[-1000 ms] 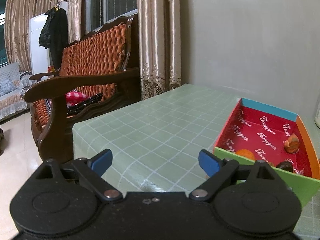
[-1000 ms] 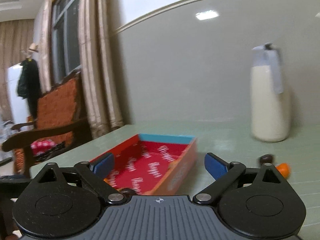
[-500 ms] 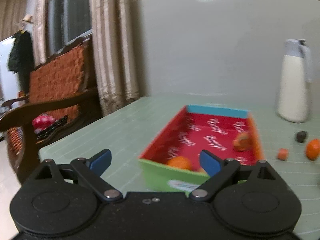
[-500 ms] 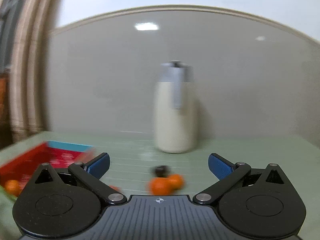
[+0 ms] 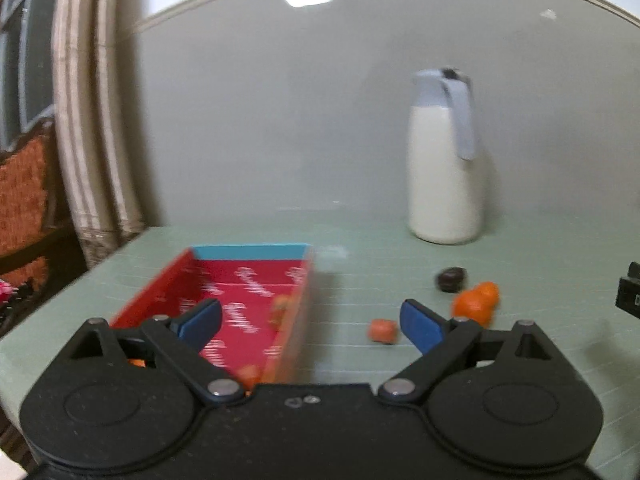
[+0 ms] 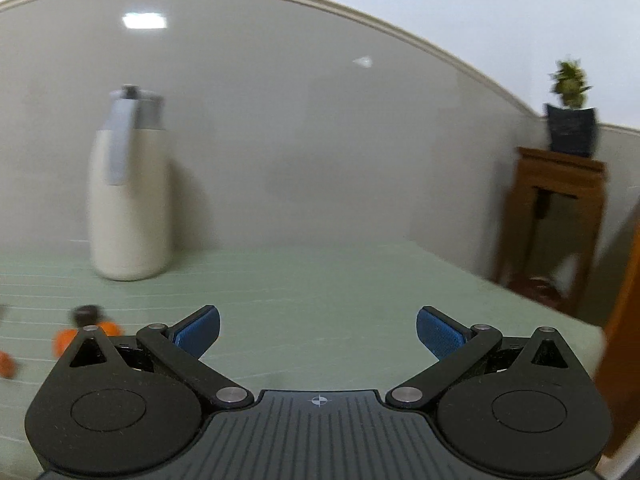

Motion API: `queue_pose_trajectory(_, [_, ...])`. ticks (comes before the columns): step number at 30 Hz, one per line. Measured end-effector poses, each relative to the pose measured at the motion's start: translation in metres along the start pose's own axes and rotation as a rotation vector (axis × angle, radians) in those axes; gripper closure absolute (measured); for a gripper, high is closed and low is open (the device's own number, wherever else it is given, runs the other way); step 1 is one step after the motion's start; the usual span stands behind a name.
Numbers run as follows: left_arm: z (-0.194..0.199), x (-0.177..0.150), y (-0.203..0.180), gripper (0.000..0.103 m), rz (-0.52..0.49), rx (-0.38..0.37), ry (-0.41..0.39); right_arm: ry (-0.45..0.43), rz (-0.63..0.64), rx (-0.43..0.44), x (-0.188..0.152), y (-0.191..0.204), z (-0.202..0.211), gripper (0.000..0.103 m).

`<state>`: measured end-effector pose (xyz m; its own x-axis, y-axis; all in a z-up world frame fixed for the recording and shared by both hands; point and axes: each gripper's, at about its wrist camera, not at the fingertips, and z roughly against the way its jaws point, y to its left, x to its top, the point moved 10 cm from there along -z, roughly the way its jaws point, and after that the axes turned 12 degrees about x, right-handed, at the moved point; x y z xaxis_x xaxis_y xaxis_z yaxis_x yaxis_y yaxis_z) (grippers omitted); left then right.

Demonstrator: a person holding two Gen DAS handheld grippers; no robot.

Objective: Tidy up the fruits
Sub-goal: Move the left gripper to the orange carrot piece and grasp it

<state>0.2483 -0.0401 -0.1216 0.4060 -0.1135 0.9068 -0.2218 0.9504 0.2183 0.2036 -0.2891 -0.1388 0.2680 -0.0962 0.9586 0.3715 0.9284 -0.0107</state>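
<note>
A red-lined box [image 5: 240, 280] with a blue far wall lies on the green table; orange fruits [image 5: 280, 308] sit inside it. On the table to its right lie a small orange piece [image 5: 383, 331], orange fruits [image 5: 476, 302] and a dark fruit [image 5: 452, 279]. My left gripper [image 5: 310, 320] is open and empty, above the box's near right corner. My right gripper [image 6: 318, 330] is open and empty over bare table; the orange fruit [image 6: 66, 340] and dark fruit [image 6: 86, 314] are at its left.
A white thermos jug [image 5: 444, 160] with a grey lid stands at the back by the wall, also in the right wrist view [image 6: 128, 188]. Curtains [image 5: 88, 120] and a wooden sofa [image 5: 24, 184] are at left. A wooden stand [image 6: 556, 220] with a plant is at right.
Both grippers have swung to the right. The left view went from the sofa and table corner to the box and loose fruits. The right view left the box behind. Both stayed open.
</note>
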Motion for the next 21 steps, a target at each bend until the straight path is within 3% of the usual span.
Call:
queue_pose_trajectory(7, [-0.028, -0.013, -0.038, 0.018, -0.029, -0.05, 0.08, -0.008, -0.007, -0.043, -0.007, -0.043, -0.003, 0.0])
queue_pose_trajectory(11, [-0.048, -0.023, -0.05, 0.035, -0.042, -0.078, 0.13, -0.032, -0.006, -0.065, -0.003, -0.056, 0.006, 0.0])
queue_pose_trajectory(15, [-0.071, -0.032, -0.052, 0.04, -0.028, -0.08, 0.182, -0.041, -0.004, -0.064, -0.002, -0.061, 0.008, 0.0])
queue_pose_trajectory(19, [-0.082, -0.028, -0.056, 0.042, -0.067, -0.082, 0.16, -0.031, -0.01, -0.055, -0.001, -0.062, 0.007, 0.0])
queue_pose_trajectory(21, [-0.088, -0.027, -0.06, 0.055, -0.08, -0.087, 0.163, -0.02, -0.017, -0.041, 0.0, -0.062, 0.004, 0.0])
